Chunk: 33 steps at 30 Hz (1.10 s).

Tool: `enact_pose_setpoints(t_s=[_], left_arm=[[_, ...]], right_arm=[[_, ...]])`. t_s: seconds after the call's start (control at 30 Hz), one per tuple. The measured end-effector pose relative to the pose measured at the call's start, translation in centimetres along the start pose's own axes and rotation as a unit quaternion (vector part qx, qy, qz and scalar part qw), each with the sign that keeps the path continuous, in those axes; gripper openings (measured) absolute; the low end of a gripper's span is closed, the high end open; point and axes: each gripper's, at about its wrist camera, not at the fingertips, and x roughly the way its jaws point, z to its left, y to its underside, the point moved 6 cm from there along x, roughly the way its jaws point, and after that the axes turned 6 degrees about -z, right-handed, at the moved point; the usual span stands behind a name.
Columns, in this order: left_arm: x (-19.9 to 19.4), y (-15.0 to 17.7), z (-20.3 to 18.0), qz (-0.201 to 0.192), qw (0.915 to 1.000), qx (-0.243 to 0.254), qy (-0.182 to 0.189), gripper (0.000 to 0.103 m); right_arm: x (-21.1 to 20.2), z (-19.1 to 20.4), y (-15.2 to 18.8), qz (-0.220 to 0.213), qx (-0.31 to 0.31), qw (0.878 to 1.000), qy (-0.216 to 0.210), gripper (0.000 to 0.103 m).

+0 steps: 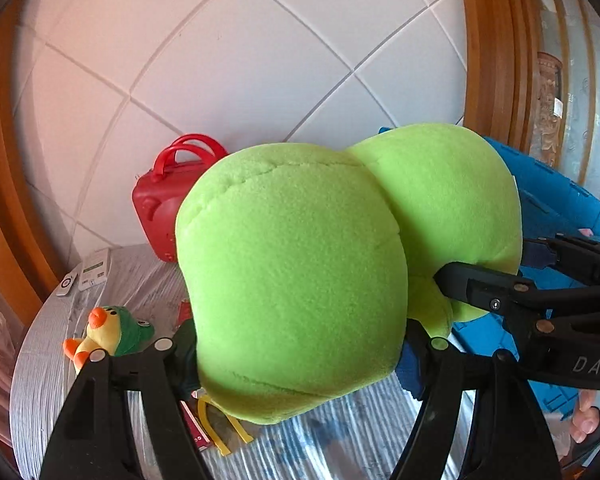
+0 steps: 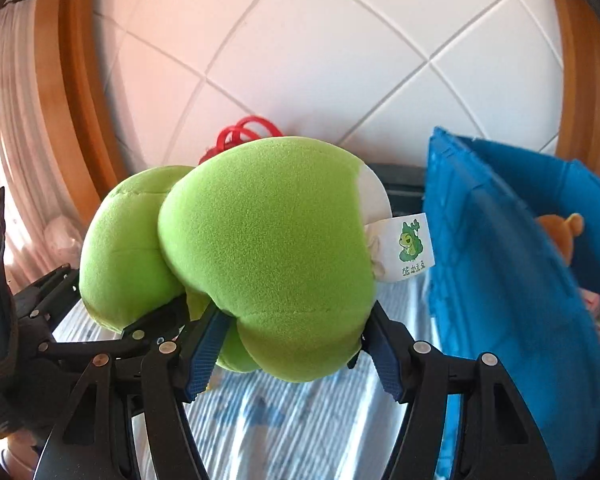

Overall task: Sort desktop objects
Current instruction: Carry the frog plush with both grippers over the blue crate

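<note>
A big bright-green plush toy (image 1: 296,280) fills the middle of both views, lifted above the table. My left gripper (image 1: 300,360) is shut on one of its rounded lobes, the blue-padded fingers pressing into both sides. My right gripper (image 2: 292,340) is shut on the other lobe of the green plush toy (image 2: 268,248), beside its white frog label (image 2: 414,246). Each gripper shows in the other's view: the right gripper (image 1: 460,280) reaches in from the right, the left gripper (image 2: 140,332) from the left.
A blue plastic crate (image 2: 500,260) stands at the right with a brown soft toy (image 2: 560,228) inside. Behind the plush is a red handbag (image 1: 160,200). A yellow duck toy (image 1: 108,332), a white box (image 1: 94,268) and yellow strips (image 1: 220,432) lie on the striped table (image 1: 340,440).
</note>
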Motion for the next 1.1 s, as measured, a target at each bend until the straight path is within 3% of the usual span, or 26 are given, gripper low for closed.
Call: enact_pose_setpoints(t_s=[0.27, 0.63, 0.93, 1.1], left_arm=[[-3.2, -4.0, -6.9, -0.04, 0.9987, 0.023, 0.02, 0.074], [-4.0, -9.0, -21.4, -0.06, 0.9955, 0.053, 0.051, 0.074], [-1.5, -10.8, -34.4, -0.017, 0.9923, 0.107, 0.06, 0.074], [2.2, -9.8, -39.1, 0.052, 0.9892, 0.121, 0.064, 0.074]], right_arm=[[-6.8, -4.5, -1.8, -0.044, 0.006, 0.999, 0.022, 0.066], [-14.8, -16.7, -3.5, -0.071, 0.019, 0.996, 0.053, 0.066], [-18.5, -28.5, -2.3, -0.064, 0.061, 0.994, 0.061, 0.066], [-17.9, -33.7, -0.2, -0.036, 0.093, 0.993, 0.059, 0.066]])
